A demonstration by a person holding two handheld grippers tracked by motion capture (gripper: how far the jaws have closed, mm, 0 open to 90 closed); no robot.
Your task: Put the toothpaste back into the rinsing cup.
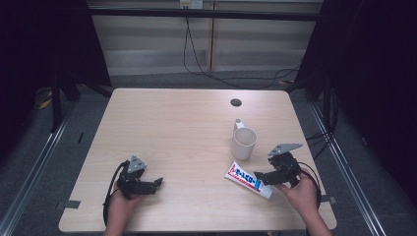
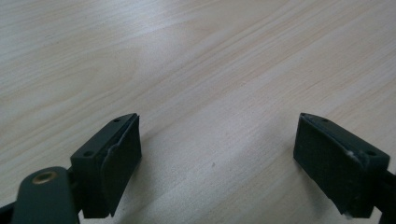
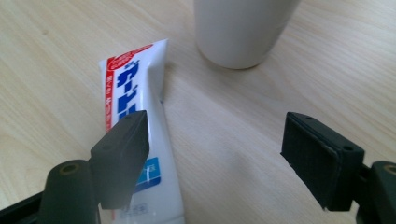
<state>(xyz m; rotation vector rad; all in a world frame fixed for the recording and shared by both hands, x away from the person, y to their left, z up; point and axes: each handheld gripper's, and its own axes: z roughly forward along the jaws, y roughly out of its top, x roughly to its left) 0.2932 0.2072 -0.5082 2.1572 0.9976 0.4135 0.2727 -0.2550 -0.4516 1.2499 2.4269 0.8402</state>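
Both my hands rest low on the pale wood-grain table (image 1: 196,123), my left gripper (image 1: 158,183) spread wide over bare board. Beyond my right gripper (image 3: 215,154), also spread, stands a smooth white cup (image 3: 243,28); the flat white toothpaste tube (image 3: 140,102) lies beside it, seemingly under one jaw.

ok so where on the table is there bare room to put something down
The whole far-left table is bare, from the left hand-held gripper up to the back edge. Bare wood also lies between the grippers. It is crowded at near right: cup, toothpaste tube and right hand-held gripper.
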